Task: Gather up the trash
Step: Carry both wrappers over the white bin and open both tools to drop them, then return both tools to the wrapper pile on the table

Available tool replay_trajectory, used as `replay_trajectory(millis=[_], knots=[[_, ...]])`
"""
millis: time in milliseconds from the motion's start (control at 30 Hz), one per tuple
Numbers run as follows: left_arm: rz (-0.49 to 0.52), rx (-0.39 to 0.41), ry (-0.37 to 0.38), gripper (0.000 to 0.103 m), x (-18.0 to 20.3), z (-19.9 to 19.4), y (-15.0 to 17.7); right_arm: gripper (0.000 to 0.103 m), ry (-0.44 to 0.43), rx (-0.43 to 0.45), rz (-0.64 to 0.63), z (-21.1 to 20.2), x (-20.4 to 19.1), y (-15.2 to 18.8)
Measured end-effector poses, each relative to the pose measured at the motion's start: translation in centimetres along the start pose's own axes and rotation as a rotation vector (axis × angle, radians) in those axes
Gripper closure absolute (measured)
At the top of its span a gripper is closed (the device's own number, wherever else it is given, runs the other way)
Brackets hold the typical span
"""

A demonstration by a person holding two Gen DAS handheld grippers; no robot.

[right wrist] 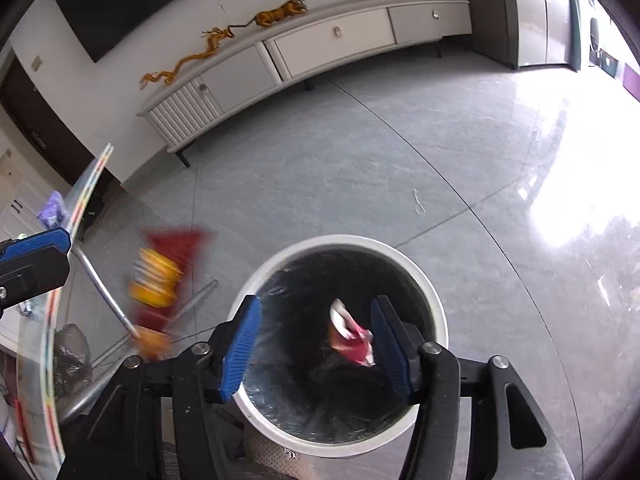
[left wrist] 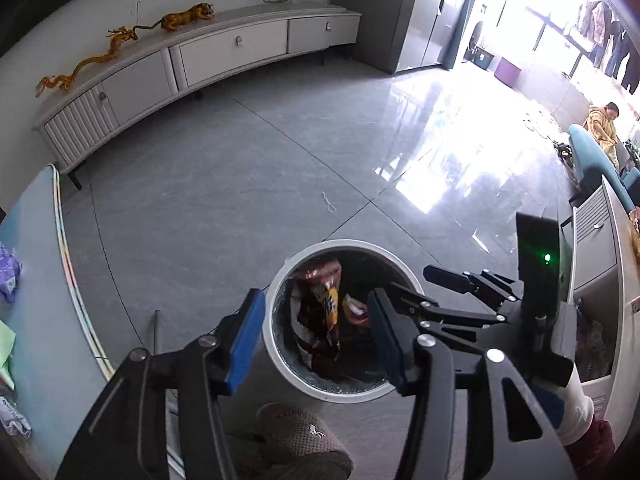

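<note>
Both claws, left (left wrist: 316,344) and right (right wrist: 316,348), stand apart, nothing between pads. Red-yellow snack bag (left wrist: 318,316) drops into white bin (left wrist: 276,344) on floor; small red wrapper (right wrist: 352,338) too. Film light, crinkly, slippery: you pinch crumpled fold, not flat face.

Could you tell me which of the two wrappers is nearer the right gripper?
The small red-and-white wrapper, beside a finger of the right gripper over the bin; the big red-and-yellow bag is blurred, further left.

Left tongs (left wrist: 316,340) over the bin (left wrist: 280,364)

Jaws apart above the white bin; a red-and-yellow snack wrapper (left wrist: 320,320) hangs loose between them, right tongs (left wrist: 416,284) alongside.
</note>
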State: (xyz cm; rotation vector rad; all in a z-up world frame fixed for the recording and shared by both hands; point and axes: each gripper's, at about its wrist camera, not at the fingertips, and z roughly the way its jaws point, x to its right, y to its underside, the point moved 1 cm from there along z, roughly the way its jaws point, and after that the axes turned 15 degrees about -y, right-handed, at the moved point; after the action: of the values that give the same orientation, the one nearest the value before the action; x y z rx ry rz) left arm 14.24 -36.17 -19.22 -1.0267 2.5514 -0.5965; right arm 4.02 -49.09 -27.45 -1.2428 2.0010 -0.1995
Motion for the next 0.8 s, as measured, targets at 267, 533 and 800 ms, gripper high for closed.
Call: replay_trajectory(millis=[267,533,800], knots=[[-0.01,0.034,-0.056,0.049,-0.8,-1.3,0.7,0.044,0.019,0.01,0.009,-1.3,-0.7,0.0],[-0.103,0.164,-0.264,0.049,-6.7,-7.5,2.4,0.044,-0.055,0.082,-0.105,-3.9,-7.6,-1.5],[-0.206,0.248,-0.4,0.049,-12.5,-12.4,5.4,0.044,-0.127,0.094,-0.239,-4.6,-15.3,-2.2]])
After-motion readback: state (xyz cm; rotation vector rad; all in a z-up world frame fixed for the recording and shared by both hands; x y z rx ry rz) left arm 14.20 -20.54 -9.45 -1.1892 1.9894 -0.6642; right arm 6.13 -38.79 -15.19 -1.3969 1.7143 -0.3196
